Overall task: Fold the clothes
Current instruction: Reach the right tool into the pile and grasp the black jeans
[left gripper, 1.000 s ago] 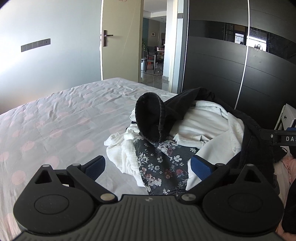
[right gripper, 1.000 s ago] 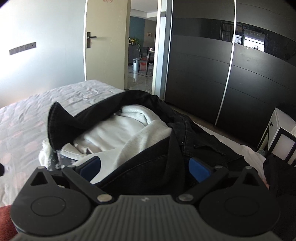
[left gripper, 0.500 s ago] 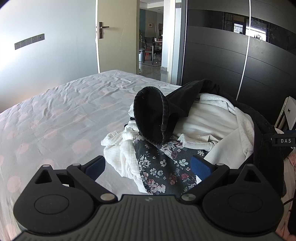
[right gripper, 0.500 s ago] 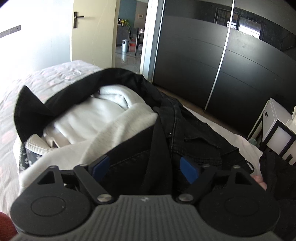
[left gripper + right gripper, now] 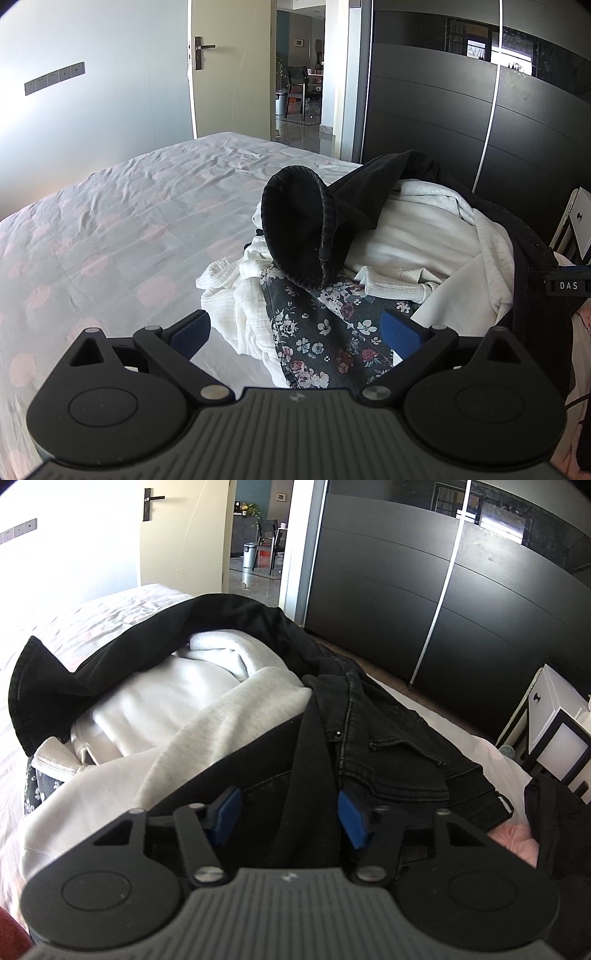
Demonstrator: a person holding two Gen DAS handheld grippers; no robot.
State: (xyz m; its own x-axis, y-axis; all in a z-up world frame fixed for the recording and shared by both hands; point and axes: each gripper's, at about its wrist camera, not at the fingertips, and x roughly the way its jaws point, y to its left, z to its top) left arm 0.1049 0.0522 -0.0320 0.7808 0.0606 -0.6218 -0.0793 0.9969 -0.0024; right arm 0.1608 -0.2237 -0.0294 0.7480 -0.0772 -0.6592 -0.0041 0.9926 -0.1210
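Right claw: your right gripper (image 5: pixel 288 814) has narrowed since a second ago, pads straddling a ridge of the black jeans (image 5: pixel 388 731), not yet pinching
Left claw: your left gripper (image 5: pixel 295 332) stays wide, level over the floral garment (image 5: pixel 325 332)
Count: one jeans, one grey sweatshirt (image 5: pixel 207 709), heaped on the bed (image 5: pixel 110 229)

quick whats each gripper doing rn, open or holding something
Left gripper: open, holding nothing, over the floral garment.
Right gripper: open, jaws either side of a fold of the black jeans, not clamped.
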